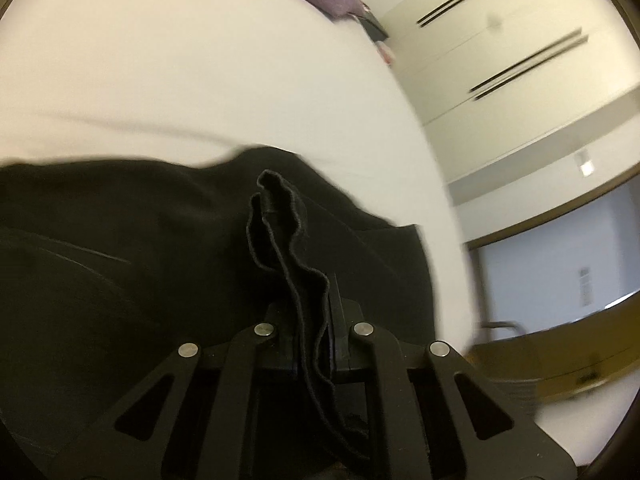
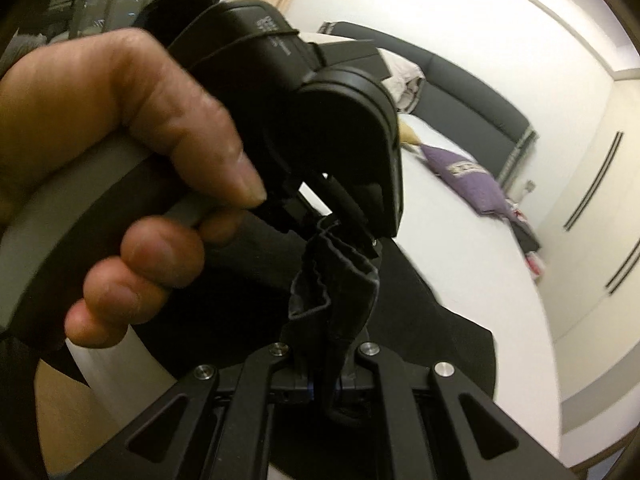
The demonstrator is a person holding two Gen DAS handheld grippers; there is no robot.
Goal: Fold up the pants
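- Left claw (image 1: 312, 320) clamps a bunched hem of the black pants (image 1: 120, 248) over the white bed (image 1: 180, 72).
- Right claw (image 2: 324, 364) pinches the pants beside the left hand (image 2: 120, 152).
- Purple pillow (image 2: 472, 184) on the bed: print blurred, unreadable.

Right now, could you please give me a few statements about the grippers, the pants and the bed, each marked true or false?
1. The left hand-held gripper is shut on the pants. True.
2. The right hand-held gripper is open and holds nothing. False: it is shut on black fabric.
3. The pants are white. False: black.
4. A purple item lies on the bed. True.
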